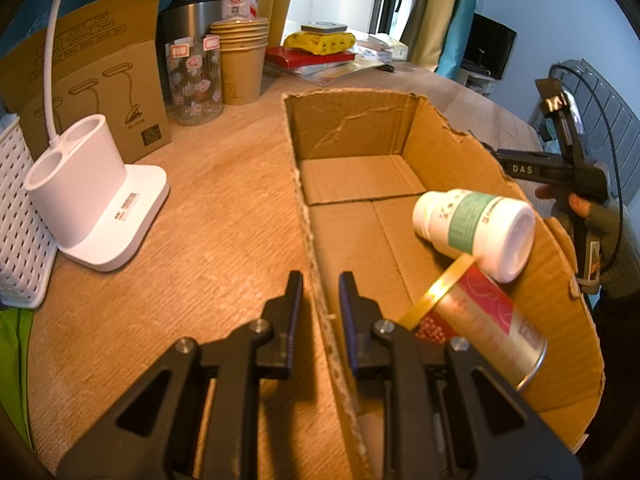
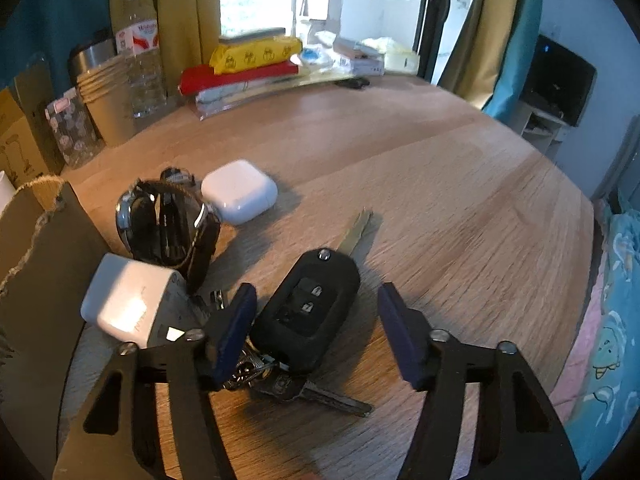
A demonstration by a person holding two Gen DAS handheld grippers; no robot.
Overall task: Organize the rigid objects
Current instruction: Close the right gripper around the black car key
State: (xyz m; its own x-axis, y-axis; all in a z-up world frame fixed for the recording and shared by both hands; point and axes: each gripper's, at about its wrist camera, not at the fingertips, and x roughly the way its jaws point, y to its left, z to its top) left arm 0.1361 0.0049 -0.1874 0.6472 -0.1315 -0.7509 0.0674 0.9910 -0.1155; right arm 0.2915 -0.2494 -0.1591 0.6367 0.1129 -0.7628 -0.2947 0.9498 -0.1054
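A torn cardboard box (image 1: 352,128) lies on the wooden table. In it lie a white pill bottle (image 1: 474,232) and a red-and-gold tin can (image 1: 484,324). My left gripper (image 1: 320,288) is nearly shut, its fingers on either side of the box's left wall. In the right wrist view, my right gripper (image 2: 318,300) is open around a black car key fob (image 2: 310,312) with keys. Next to it lie a white charger (image 2: 128,304), a black wristwatch (image 2: 168,224) and a white earbud case (image 2: 239,191). The box's wall (image 2: 36,264) stands at the left.
A white lamp base (image 1: 92,192), a white basket (image 1: 20,216), a cardboard package (image 1: 92,72), a glass jar (image 1: 196,80), paper cups (image 1: 242,60) and stacked books (image 1: 316,58) line the back. The right gripper's body (image 1: 560,168) shows beyond the box. A bed (image 2: 612,300) lies right of the table.
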